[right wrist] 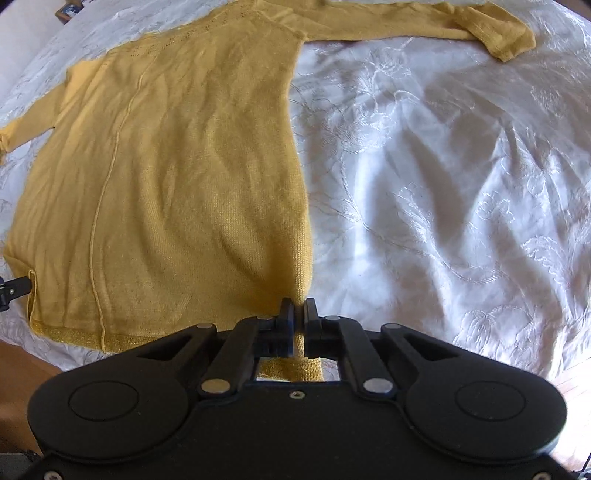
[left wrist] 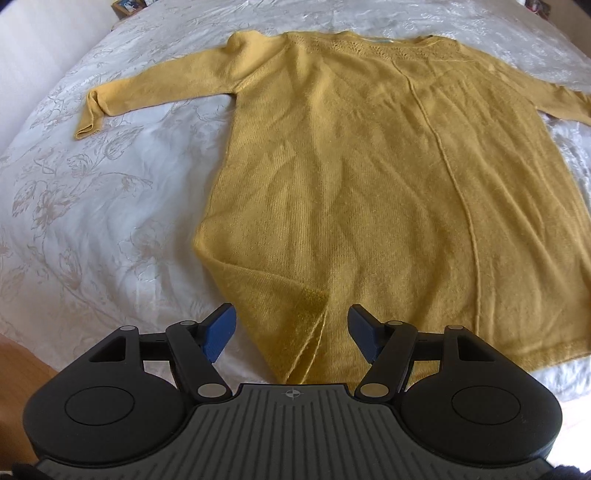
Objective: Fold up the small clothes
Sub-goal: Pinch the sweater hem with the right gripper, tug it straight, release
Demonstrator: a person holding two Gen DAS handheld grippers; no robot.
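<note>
Your right gripper is covering the sweater hem corner it is pinching, at 6 o'clock. The frame edge is cutting off one sleeve at 3 o'clock in your left view. A small object at 11 o'clock is staying unidentifiable.

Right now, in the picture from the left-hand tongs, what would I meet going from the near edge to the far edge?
Left tongs, jaws apart → folded-over hem corner of the yellow sweater → sweater body → knitted neckline → white embroidered bedspread beyond it.
</note>
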